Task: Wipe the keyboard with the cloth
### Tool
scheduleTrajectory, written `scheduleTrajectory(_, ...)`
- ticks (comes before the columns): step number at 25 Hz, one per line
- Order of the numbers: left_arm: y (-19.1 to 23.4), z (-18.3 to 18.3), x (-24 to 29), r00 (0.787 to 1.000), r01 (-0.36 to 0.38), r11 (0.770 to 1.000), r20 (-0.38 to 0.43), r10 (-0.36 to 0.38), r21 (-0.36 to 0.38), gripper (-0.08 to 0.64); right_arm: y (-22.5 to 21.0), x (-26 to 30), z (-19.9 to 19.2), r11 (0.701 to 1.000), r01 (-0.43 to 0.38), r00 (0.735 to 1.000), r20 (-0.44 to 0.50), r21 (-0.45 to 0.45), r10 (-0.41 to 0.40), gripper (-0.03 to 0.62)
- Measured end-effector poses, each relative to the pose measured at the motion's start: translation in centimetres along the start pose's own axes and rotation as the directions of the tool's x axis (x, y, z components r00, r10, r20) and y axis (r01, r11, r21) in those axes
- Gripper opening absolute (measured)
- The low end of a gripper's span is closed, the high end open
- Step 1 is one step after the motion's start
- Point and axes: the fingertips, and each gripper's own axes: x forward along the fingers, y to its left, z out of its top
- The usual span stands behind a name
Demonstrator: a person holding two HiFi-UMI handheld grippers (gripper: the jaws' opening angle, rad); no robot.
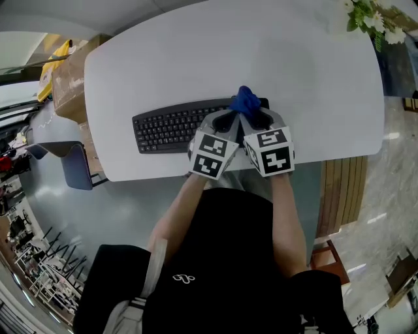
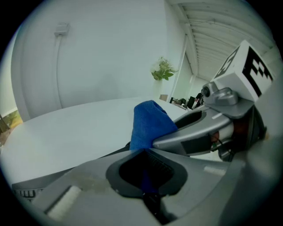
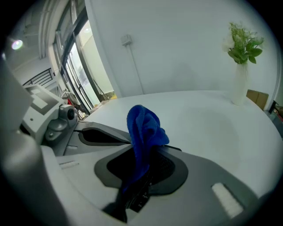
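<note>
A black keyboard [image 1: 170, 127] lies near the front edge of the white table [image 1: 196, 59]. A bunched blue cloth [image 1: 245, 100] stands up over the keyboard's right end. Both grippers meet there side by side. My left gripper [image 1: 225, 121] has its jaws closed, with a strip of the cloth [image 2: 148, 121] showing between them. My right gripper [image 1: 258, 119] is shut on the cloth [image 3: 142, 128], which runs down through its jaws and pokes up above them. The keyboard's right end is hidden under the grippers and cloth.
A vase of green and white flowers [image 1: 369, 19] stands at the table's far right corner. A cardboard box [image 1: 68, 78] and a chair [image 1: 72, 163] sit off the table's left side. The person's body is close against the table's front edge.
</note>
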Motion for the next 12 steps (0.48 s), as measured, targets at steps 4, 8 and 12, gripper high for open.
scheduleTrajectory(4,-1.0,0.6,0.6,1.0,0.016,1.0,0.006,-0.016,0.014,-0.011,-1.1,-0.8,-0.1,1.0,0.016,1.0,0.015,0.019,-0.016,0.097)
scheduleTrajectory(8,-1.9,1.2,1.1,1.0,0.025,0.999,0.011,-0.026,0.023,-0.011,-2.1,-1.4,-0.5,0.999,0.026,0.999,0.023,0.041,-0.027,0.098)
scheduleTrajectory(12,-2.8,1.7,1.7,0.999,0.035,0.999,0.015,-0.035,0.033,-0.011,-3.2,-1.9,-0.8,0.997,0.038,0.999,0.028,0.062,-0.039,0.097)
